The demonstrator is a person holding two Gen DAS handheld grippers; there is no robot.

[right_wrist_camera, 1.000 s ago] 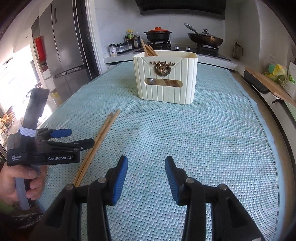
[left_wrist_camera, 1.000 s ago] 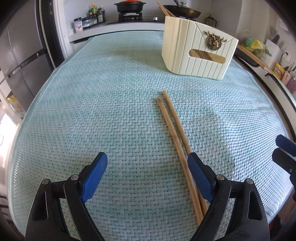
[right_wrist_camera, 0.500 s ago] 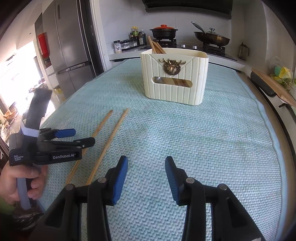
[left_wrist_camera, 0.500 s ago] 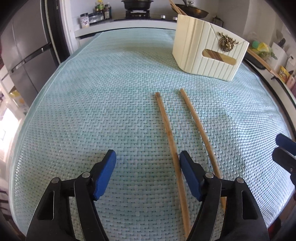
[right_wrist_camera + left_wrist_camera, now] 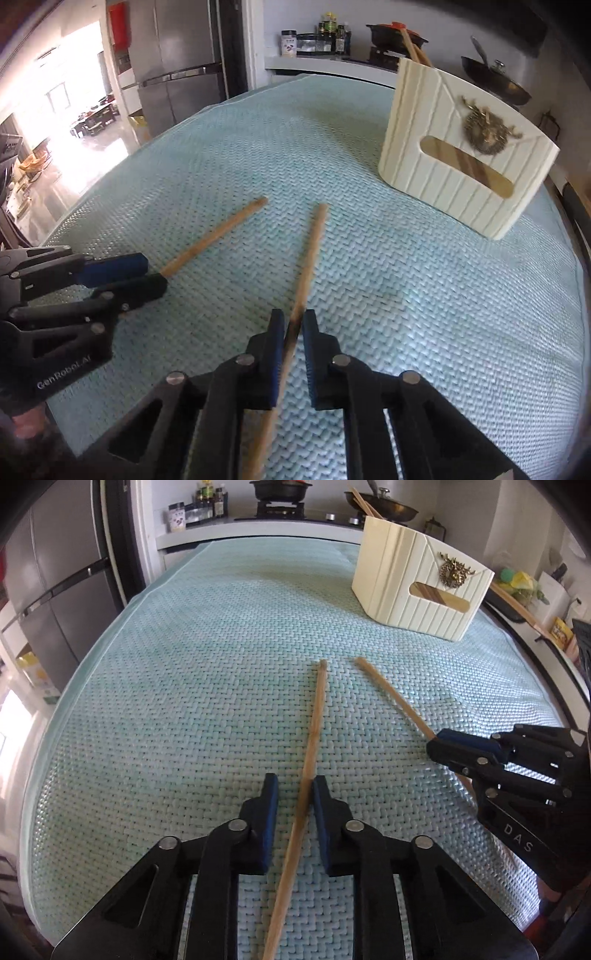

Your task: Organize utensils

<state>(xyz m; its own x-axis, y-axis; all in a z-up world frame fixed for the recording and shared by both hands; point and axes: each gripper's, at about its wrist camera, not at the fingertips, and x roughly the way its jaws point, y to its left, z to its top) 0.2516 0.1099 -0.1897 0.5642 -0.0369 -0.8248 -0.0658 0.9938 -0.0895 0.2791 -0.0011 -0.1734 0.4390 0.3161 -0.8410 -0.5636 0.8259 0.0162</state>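
Observation:
Two wooden chopsticks lie on the teal woven mat. My left gripper [image 5: 295, 786] has closed around the left chopstick [image 5: 317, 716], which runs between its blue pads; a small gap shows on the left pad's side. My right gripper [image 5: 294, 321] is shut on the right chopstick [image 5: 312, 243]. In the left wrist view the right gripper [image 5: 434, 746] covers the near part of the right chopstick [image 5: 388, 694]. In the right wrist view the left gripper [image 5: 151, 275] sits over the left chopstick [image 5: 218, 232]. A cream ribbed utensil holder [image 5: 417, 587] stands at the far right, with several chopsticks [image 5: 413, 48] sticking out.
The teal mat [image 5: 184, 664] covers the table. Behind it are a stove counter with a black pot [image 5: 279, 489], a wok [image 5: 388, 507] and spice jars [image 5: 207, 507]. A steel fridge [image 5: 177, 62] stands at the far left.
Both grippers have moved forward and down onto the chopsticks and closed on them, one each. The chopsticks' far tips have spread further apart.

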